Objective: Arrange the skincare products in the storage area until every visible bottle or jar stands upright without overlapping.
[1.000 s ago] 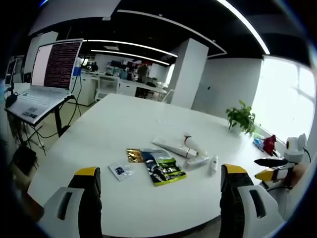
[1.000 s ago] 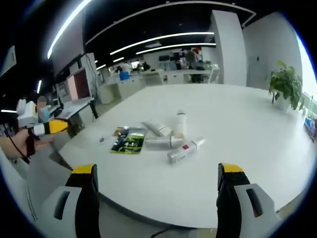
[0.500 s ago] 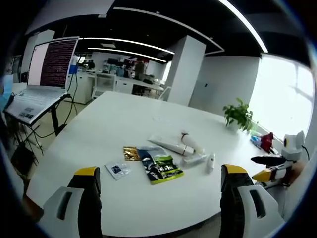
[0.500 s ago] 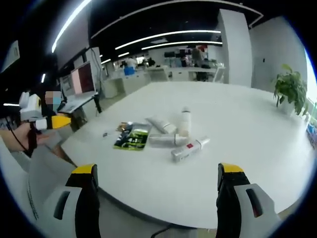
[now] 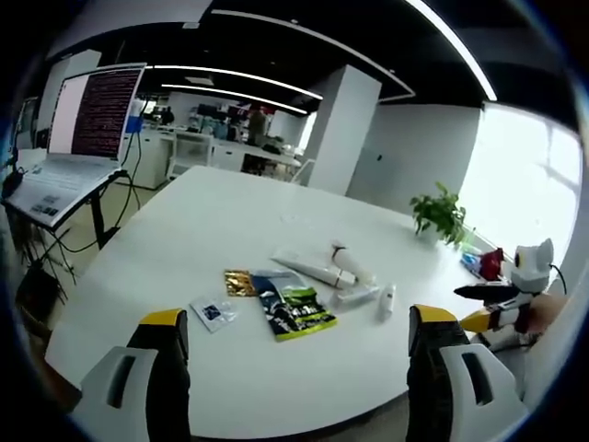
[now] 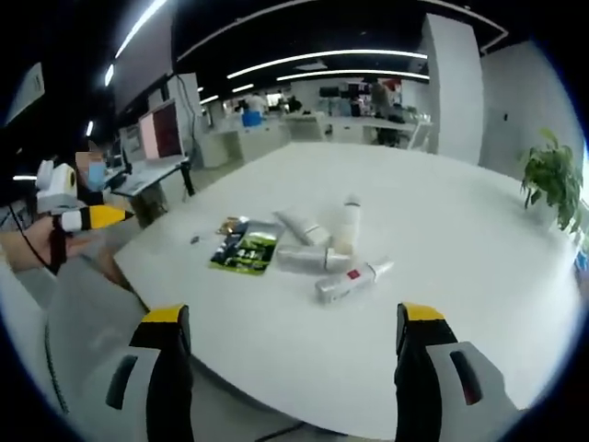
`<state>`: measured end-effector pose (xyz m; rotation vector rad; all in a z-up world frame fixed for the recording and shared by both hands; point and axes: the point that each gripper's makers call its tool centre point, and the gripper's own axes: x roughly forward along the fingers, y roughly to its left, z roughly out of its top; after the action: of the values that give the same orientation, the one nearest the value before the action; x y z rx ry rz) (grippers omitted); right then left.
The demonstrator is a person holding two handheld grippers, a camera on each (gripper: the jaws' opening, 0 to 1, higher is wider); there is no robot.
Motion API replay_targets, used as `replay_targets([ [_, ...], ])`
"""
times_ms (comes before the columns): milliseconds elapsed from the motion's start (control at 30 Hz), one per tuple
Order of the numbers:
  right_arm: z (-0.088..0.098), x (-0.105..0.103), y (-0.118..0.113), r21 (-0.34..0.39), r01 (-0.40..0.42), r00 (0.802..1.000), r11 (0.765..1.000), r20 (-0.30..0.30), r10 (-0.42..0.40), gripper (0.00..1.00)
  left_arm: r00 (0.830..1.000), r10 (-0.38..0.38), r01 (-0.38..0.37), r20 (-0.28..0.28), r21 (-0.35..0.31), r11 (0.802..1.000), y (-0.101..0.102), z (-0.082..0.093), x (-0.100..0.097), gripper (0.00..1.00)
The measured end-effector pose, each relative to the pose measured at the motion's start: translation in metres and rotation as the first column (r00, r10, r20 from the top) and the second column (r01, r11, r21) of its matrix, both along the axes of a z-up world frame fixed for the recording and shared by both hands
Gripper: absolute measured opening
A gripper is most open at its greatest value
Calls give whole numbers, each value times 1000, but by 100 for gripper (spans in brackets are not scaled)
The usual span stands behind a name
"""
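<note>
While I hold both tools back from the table, this is what I read off the two views, left to right.

Left gripper (image 5: 290, 345): my jaws are spread wide, nothing between them, short of the near edge of the white table (image 5: 184, 230); in the right gripper view I see it at far left (image 6: 87, 218) in a hand.
Laptop (image 5: 69, 138): open on a stand beyond the table's left side, screen lit.
Small packets: a clear sachet (image 5: 211, 312) and a gold one (image 5: 239, 282), flat, just left of the green pouch.
Green pouch (image 5: 294, 309): lying flat beside the tubes; also (image 6: 241, 251).
Skincare products: a white tube (image 5: 308, 269) on its side, a white bottle (image 6: 346, 224) that looks upright in the right gripper view, a second tube (image 6: 308, 261) lying in front of it, and a slim bottle with a red label (image 6: 350, 281) on its side, nearest me. They cluster close; whether they touch I cannot tell.
Plant (image 5: 438, 214): potted, at the table's far right.
Right gripper (image 6: 287, 345): jaws parted wide, empty, off the table edge; seen at (image 5: 497, 304) in the left gripper view.
</note>
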<state>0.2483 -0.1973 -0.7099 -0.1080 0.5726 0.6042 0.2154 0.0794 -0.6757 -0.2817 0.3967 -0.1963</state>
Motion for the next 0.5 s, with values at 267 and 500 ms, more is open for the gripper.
replay_targets([
  [267,-1,34,3,-24,-10,1000,1000,-14,10,85,1000,4,-4,-5,-5,1000,0,0,1,91],
  [500,-10,58,3,-65,-30,999,997,-44,27,80,1000,-2,2,-24,-6,1000,-1,-3,1,90],
])
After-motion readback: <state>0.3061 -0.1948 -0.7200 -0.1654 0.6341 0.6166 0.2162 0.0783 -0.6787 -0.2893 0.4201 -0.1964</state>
